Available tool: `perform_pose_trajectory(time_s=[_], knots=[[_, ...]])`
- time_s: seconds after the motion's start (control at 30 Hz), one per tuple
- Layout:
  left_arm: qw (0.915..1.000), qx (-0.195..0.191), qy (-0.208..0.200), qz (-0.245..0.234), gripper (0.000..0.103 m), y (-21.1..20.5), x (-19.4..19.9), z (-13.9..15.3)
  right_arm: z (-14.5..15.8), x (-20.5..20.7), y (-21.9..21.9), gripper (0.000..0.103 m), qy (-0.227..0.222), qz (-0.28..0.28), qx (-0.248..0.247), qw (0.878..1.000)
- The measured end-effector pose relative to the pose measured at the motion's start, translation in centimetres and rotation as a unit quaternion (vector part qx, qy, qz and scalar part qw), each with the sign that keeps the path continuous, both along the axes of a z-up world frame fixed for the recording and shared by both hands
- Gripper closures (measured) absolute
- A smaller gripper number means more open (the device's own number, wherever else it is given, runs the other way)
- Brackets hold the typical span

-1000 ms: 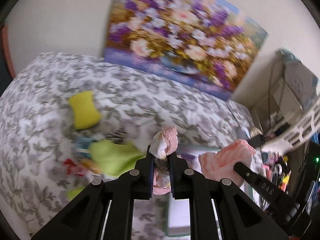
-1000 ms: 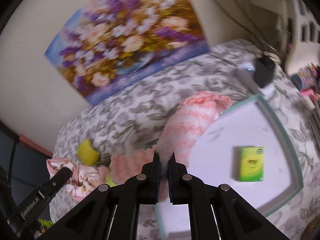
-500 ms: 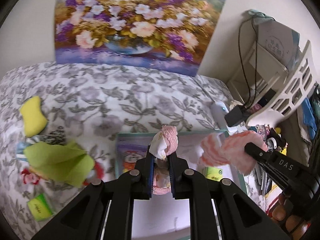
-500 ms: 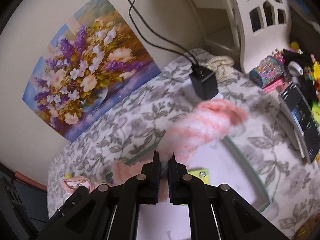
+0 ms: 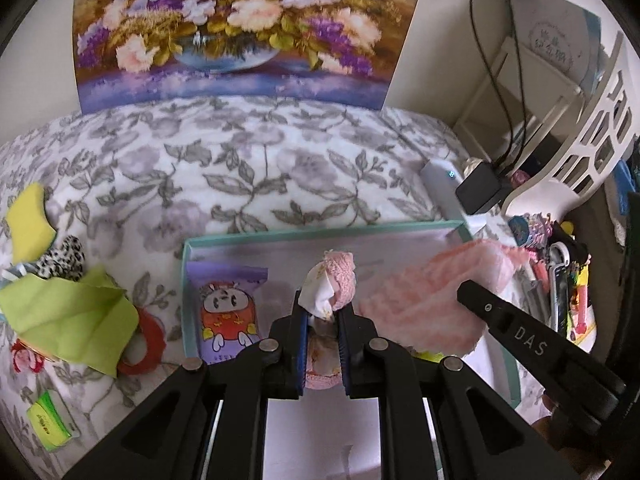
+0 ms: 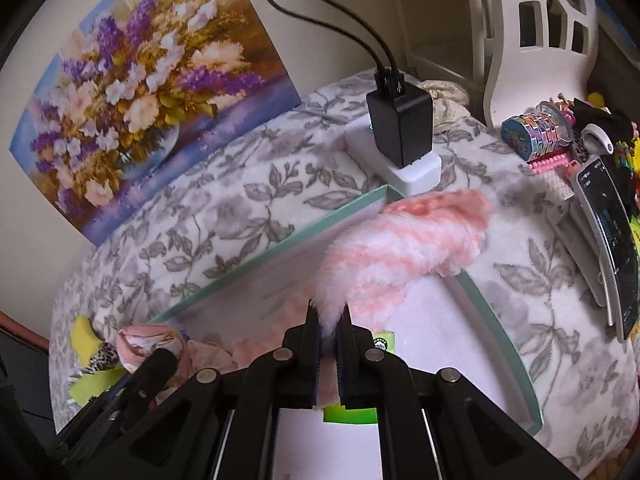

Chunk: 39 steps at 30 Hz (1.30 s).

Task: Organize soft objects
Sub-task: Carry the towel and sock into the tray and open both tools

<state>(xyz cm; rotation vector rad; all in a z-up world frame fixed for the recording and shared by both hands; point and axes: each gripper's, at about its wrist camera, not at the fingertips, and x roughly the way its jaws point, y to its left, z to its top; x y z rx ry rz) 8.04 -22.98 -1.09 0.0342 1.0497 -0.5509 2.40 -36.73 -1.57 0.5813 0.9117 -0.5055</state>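
Observation:
My left gripper (image 5: pixel 323 318) is shut on a small pink and white cloth bundle (image 5: pixel 334 278), held over the teal-rimmed white tray (image 5: pixel 320 233). My right gripper (image 6: pixel 328 326) is shut on a fluffy pink and white sock (image 6: pixel 404 248) whose far end droops over the tray's back right corner (image 6: pixel 387 189). The same sock (image 5: pixel 432 292) shows at the right of the left wrist view, and the bundle (image 6: pixel 150 346) at the lower left of the right wrist view. In the tray lie a purple cartoon packet (image 5: pixel 228 312) and a green pack (image 6: pixel 382 340).
Left of the tray on the floral cover lie a lime cloth (image 5: pixel 68 312), a yellow sponge (image 5: pixel 28 224), a leopard-print piece (image 5: pixel 66 256), a red ring (image 5: pixel 146 340) and a green tissue pack (image 5: pixel 48 424). A black charger (image 6: pixel 400 124), a phone (image 6: pixel 612 236) and trinkets crowd the right.
Both grippers have swung right and sunk toward the tray with their loads. The tray now fills the near ground, and the sock's end has come down onto its back right corner.

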Motion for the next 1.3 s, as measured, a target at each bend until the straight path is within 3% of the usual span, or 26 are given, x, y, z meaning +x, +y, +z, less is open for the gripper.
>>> perform_pose_trajectory(time_s=[0.23, 0.33, 0.4, 0.5, 0.53, 0.6, 0.67, 0.7, 0.77, 0.8, 0.93, 1.13, 1.2, 1.3], knots=[[0.9997, 0.011, 0.023, 0.003, 0.088, -0.2, 0.4, -1.7, -0.7, 0.3, 0.3, 0.093, 0.018, 0.002, 0.001, 1.000], [0.9996, 0.012, 0.025, 0.004, 0.072, -0.2, 0.5, -1.6, -0.7, 0.4, 0.5, 0.093, 0.028, 0.005, -0.002, 1.000], [0.9996, 0.010, 0.027, 0.005, 0.056, 0.0, 0.6, -1.3, -0.6, 0.5, 0.6, 0.093, 0.035, 0.005, -0.002, 0.999], [0.9995, 0.005, 0.030, 0.009, 0.051, 0.4, 0.8, -0.6, -0.4, 0.4, 0.5, 0.091, 0.042, 0.004, -0.003, 0.999], [0.9994, 0.002, 0.032, 0.012, 0.051, 0.6, 1.0, -0.3, -0.3, 0.4, 0.5, 0.088, 0.044, 0.003, -0.002, 0.999], [0.9991, -0.001, 0.037, 0.020, 0.050, 1.1, 1.3, 0.2, -0.1, 0.2, 0.4, 0.067, 0.044, 0.000, 0.001, 0.999], [0.9988, 0.002, 0.040, 0.029, 0.046, 1.7, 1.7, 0.6, 0.2, 0.1, 0.4, 0.053, 0.041, -0.005, 0.003, 0.999], [0.9986, 0.003, 0.042, 0.031, 0.032, 1.9, 1.8, 0.7, 0.3, 0.0, 0.4, 0.051, 0.039, -0.006, 0.003, 0.999], [0.9980, 0.010, 0.047, 0.041, 0.017, 2.5, 2.1, 0.9, 0.7, -0.1, 0.4, 0.047, 0.039, -0.006, -0.001, 0.999], [0.9976, 0.015, 0.048, 0.048, 0.017, 2.8, 2.3, 0.9, 0.8, -0.1, 0.4, 0.040, 0.039, -0.006, -0.004, 0.999], [0.9958, 0.018, 0.051, 0.074, 0.010, 4.3, 3.0, 0.8, 0.9, 0.1, 0.8, 0.034, 0.044, -0.001, -0.013, 0.999], [0.9921, 0.038, 0.052, 0.108, 0.006, 6.1, 3.8, 0.1, 0.6, 0.6, 1.4, 0.015, 0.056, 0.016, -0.027, 0.998], [0.9908, 0.039, 0.058, 0.116, 0.003, 6.6, 4.0, -0.1, 0.6, 0.7, 1.6, 0.000, 0.060, 0.021, -0.033, 0.997], [0.9881, 0.055, 0.048, 0.135, 0.002, 7.2, 4.1, -0.3, 0.5, 0.9, 2.0, 0.000, 0.063, 0.029, -0.036, 0.997]])
